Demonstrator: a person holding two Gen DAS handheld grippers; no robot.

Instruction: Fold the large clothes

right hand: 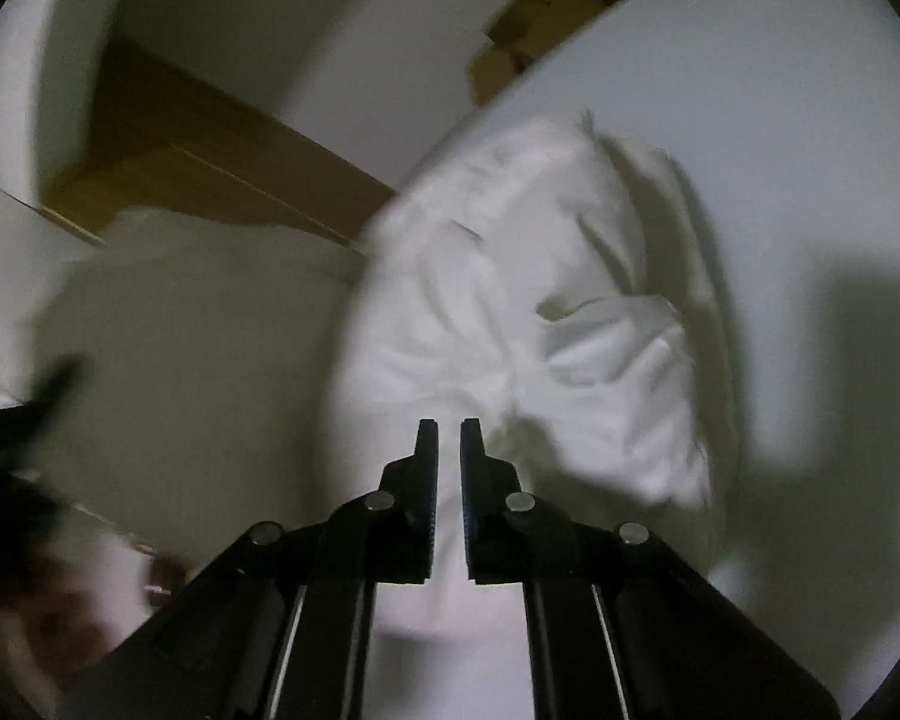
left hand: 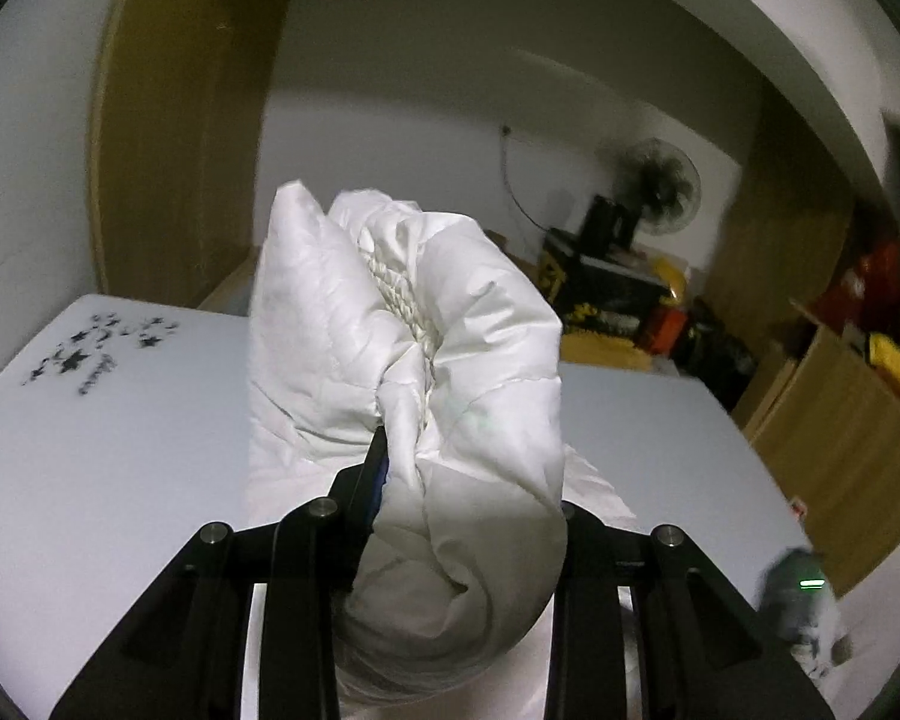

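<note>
The white padded garment (left hand: 426, 372) is bunched into a thick roll in the left wrist view, rising above a white table (left hand: 120, 450) and filling the middle of the picture; a twisted white cord runs down its central fold. The tabletop is plain and pale, with a cluster of dark printed stars (left hand: 99, 351) near its far left corner. Behind the table stand a tall wooden panel (left hand: 174, 138), pale walls, a black standing fan (left hand: 660, 186), dark boxes with yellow markings (left hand: 606, 276) and cardboard cartons (left hand: 840, 420) along the right side. The left gripper (left hand: 450, 480) points forward and somewhat downward, its jaws part closed and clamped on the fabric, which hides the right finger. In the blurred right wrist view the garment (right hand: 540, 324) lies crumpled on the table (right hand: 780, 150) near its edge, with a wooden board (right hand: 210, 162) and pale floor beyond. The right gripper (right hand: 449, 438) hovers just in front of the cloth, its jaws parted only by a narrow slit with nothing between the pads.
</note>
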